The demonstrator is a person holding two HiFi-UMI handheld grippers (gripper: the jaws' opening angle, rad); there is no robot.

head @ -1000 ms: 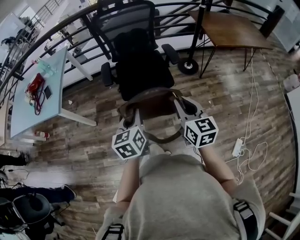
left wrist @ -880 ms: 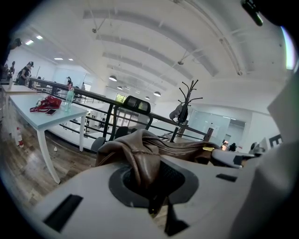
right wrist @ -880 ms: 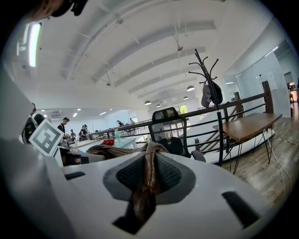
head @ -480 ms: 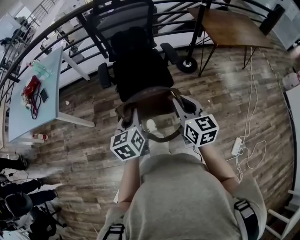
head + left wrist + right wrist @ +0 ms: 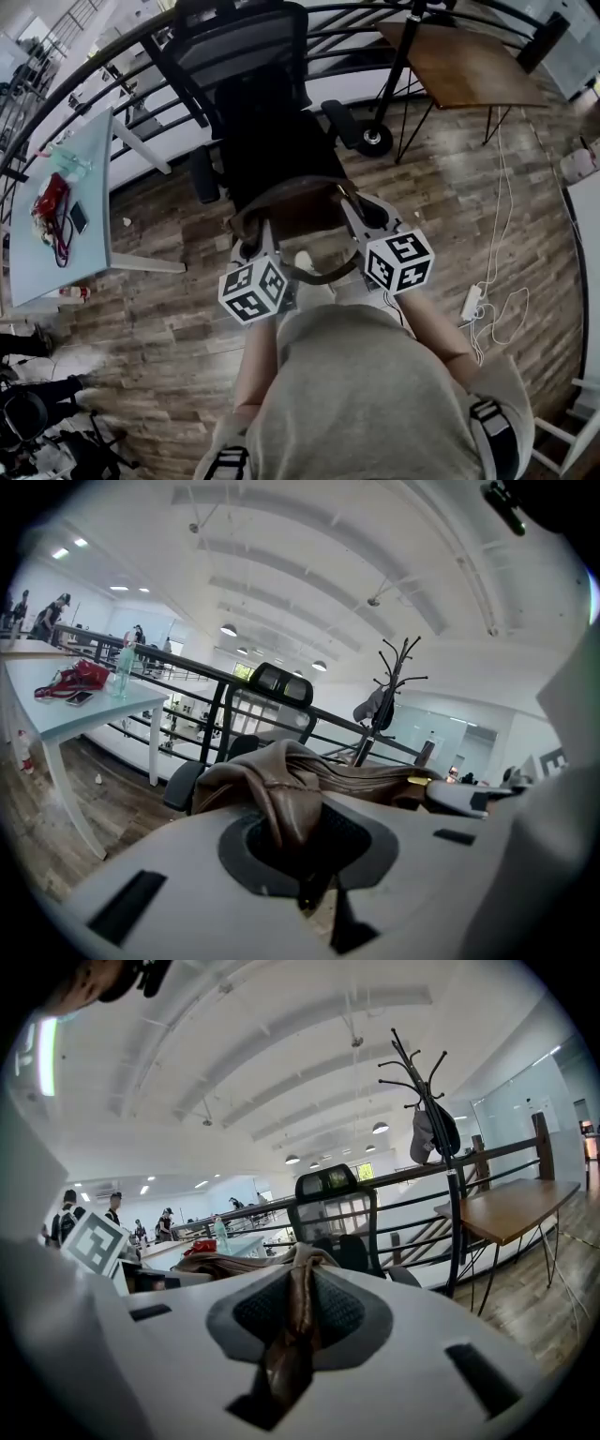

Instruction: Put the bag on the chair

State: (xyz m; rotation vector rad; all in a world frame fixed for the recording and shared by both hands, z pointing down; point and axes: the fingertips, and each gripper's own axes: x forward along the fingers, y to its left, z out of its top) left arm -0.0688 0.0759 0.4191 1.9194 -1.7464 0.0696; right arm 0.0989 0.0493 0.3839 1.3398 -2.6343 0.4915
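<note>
A brown leather bag [image 5: 298, 214] hangs between my two grippers, just in front of a black mesh office chair [image 5: 272, 141]. My left gripper [image 5: 251, 247] is shut on the bag's left end, where folded leather [image 5: 281, 789] is bunched between its jaws. My right gripper [image 5: 364, 217] is shut on the right end, with a strip of the bag's leather [image 5: 300, 1316] pinched between its pads. The bag sits above the front edge of the seat, and I cannot tell whether it touches it. The chair's back [image 5: 336, 1194] stands straight ahead in the right gripper view.
A light blue table [image 5: 56, 244] with a red object stands at the left. A wooden table [image 5: 459, 66] and a coat stand's base [image 5: 375, 141] are at the back right, before a black railing [image 5: 356, 37]. A power strip and cables [image 5: 472, 302] lie on the floor at the right.
Both grippers keep their hold on the bag. The whole view has drifted slightly, so the blue table sits further left and the chair looms a little larger.
</note>
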